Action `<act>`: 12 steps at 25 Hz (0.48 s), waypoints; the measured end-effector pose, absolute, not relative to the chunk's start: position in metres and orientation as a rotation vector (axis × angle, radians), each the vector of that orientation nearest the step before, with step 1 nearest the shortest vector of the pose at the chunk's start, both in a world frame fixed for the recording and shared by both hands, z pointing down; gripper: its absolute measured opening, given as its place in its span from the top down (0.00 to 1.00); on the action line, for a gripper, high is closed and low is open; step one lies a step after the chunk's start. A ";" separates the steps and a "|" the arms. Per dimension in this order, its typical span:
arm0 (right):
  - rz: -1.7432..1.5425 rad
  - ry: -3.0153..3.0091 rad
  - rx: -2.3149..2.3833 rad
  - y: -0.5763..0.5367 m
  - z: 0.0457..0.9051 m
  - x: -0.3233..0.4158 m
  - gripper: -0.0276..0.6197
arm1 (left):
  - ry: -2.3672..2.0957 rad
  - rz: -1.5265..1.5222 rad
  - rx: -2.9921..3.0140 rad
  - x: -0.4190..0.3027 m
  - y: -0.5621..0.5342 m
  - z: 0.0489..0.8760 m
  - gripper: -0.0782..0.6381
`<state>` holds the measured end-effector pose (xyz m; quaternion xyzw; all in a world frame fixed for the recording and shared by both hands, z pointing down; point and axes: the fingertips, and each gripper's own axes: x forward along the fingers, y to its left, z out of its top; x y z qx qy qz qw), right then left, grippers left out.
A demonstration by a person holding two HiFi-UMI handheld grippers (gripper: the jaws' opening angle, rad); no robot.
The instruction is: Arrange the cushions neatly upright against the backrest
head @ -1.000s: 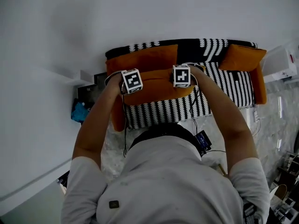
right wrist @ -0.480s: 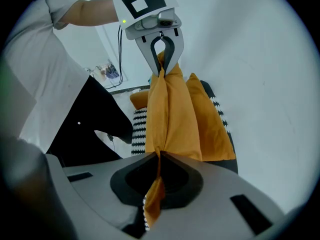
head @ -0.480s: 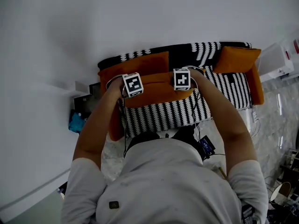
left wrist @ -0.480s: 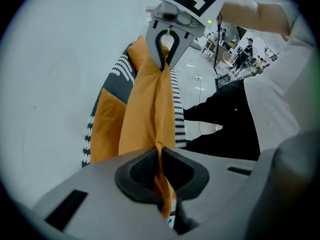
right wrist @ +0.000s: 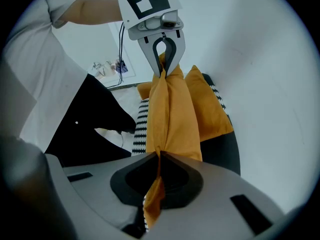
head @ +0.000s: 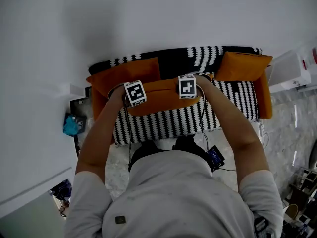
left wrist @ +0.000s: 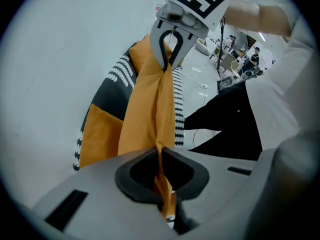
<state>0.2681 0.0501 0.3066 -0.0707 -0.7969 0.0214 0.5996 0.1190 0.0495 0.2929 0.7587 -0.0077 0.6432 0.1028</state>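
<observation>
Jaws of the left gripper [left wrist: 162,184] are pressed together on a fold of the orange cushion [left wrist: 150,104]. The fabric runs through the pinch and a small flap of it hangs out on the near side.

Jaws of the right gripper [right wrist: 156,179] are likewise clamped on a gathered fold of the same cushion, at its other end.

Each gripper view shows the opposite gripper at the far end of the cushion, nipping its edge. So I have it by two corners, with the cloth stretched between them. Both grippers point steeply down.

In the head view the held cushion lies lengthwise over the seat of the black-and-white patterned sofa [head: 163,125], in front of the backrest [head: 198,56], about mid-width. I cannot tell whether its lower edge touches the seat.

The second cushion [head: 124,73], also orange, leans against the backrest at the left end, just behind the left gripper.

The third cushion [head: 242,66], orange too, stands against the backrest at the right end, apart from the held one.

A blue object [head: 72,125] sits on the floor beside the sofa's left end
</observation>
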 end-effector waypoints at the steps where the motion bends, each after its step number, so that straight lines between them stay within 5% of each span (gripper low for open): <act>1: 0.049 -1.852 -0.177 0.051 0.307 0.281 0.91 | -0.032 1.895 2.232 0.132 0.051 0.294 0.86; 12: 0.049 -1.875 -0.234 0.057 0.319 0.413 0.91 | -0.093 1.910 2.196 0.260 0.051 0.311 0.86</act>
